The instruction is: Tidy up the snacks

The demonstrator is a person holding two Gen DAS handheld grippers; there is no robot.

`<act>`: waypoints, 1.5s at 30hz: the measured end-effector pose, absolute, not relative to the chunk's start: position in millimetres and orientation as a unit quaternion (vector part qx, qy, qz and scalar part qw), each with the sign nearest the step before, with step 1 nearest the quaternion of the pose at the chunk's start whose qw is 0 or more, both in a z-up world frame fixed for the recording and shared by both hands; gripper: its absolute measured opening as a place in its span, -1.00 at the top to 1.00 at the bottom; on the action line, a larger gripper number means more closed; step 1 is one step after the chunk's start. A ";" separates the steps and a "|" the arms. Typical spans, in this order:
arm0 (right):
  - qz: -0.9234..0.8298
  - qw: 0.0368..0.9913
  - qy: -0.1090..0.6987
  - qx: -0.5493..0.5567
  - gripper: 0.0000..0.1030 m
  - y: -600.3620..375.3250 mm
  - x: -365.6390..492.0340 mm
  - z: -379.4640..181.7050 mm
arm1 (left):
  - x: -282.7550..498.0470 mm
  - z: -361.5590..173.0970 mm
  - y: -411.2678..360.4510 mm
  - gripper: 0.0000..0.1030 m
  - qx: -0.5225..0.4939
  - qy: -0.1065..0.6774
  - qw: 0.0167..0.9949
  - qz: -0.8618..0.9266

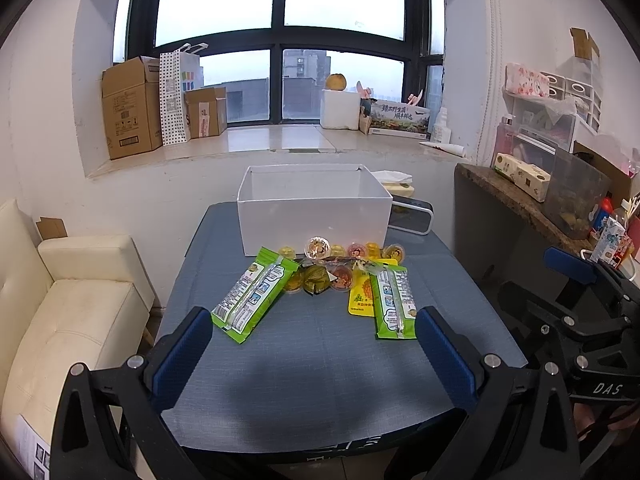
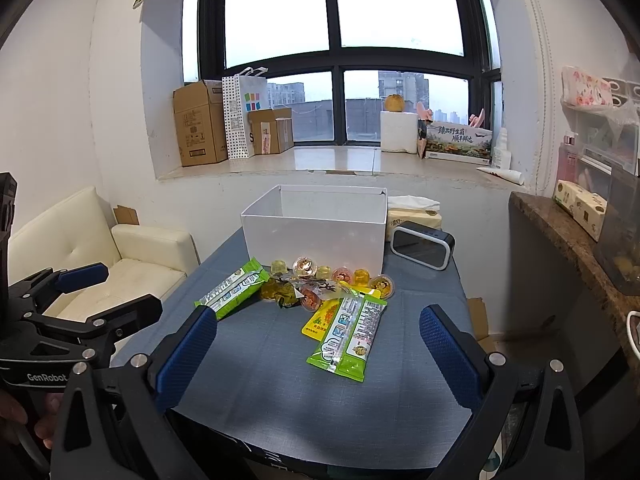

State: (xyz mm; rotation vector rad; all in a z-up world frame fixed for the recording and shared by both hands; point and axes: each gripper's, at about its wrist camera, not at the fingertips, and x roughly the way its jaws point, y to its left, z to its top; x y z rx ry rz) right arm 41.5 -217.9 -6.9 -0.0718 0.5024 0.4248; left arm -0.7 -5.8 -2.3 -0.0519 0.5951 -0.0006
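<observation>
Hovering claws: left claw (image 1: pixel 314 354) and right claw (image 2: pixel 318 350) both hang spread wide above the near edge of the blue worktop (image 1: pixel 320 380), gripping nothing.
Snacks: heaped mid-worktop, just before the white box (image 1: pixel 314 216) at the far edge.
Left green packet (image 1: pixel 254 298): long axis slants from near-left up to far-right, toward the box.
Right green packet (image 1: pixel 394 304): long axis runs near to far, overlapping a yellow pouch (image 1: pixel 360 300).
Jelly cups (image 1: pixel 318 249): strung along the box's front wall.
Right wrist view only: a hand gripping the left claw's handle (image 2: pixel 24 420).
Left wrist view only: a milk carton (image 1: pixel 610 244) on the side counter.
</observation>
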 end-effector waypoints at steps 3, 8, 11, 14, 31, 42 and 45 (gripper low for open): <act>0.208 0.946 0.247 -0.036 -1.00 -217.6 41.4 -7.0 | -0.8 -2.4 -5.5 -1.00 -0.026 0.293 0.956 0.002; 0.209 0.946 0.247 -0.035 -1.00 -217.7 40.9 -7.5 | -1.3 -2.6 -5.5 -1.00 -0.029 0.292 0.956 -0.002; 0.209 0.945 0.248 -0.036 -1.00 -217.3 40.5 -8.0 | -0.9 -3.1 -5.8 -1.00 -0.027 0.293 0.956 0.001; 0.209 0.945 0.248 -0.035 -1.00 -217.0 39.5 -8.0 | -0.5 -3.2 -5.9 -1.00 -0.027 0.294 0.955 -0.001; 0.210 0.945 0.249 -0.034 -1.00 -218.4 40.4 -9.0 | -1.4 -1.3 -8.3 -1.00 -0.021 0.290 0.957 -0.004; 0.219 0.941 0.258 -0.018 -1.00 -223.5 48.5 -13.8 | 30.3 -19.6 28.5 -1.00 -0.005 0.303 0.952 -0.039; 0.224 0.937 0.267 -0.005 -1.00 -226.3 58.7 -21.8 | 53.1 -41.1 49.8 -1.00 -0.001 0.318 0.948 -0.030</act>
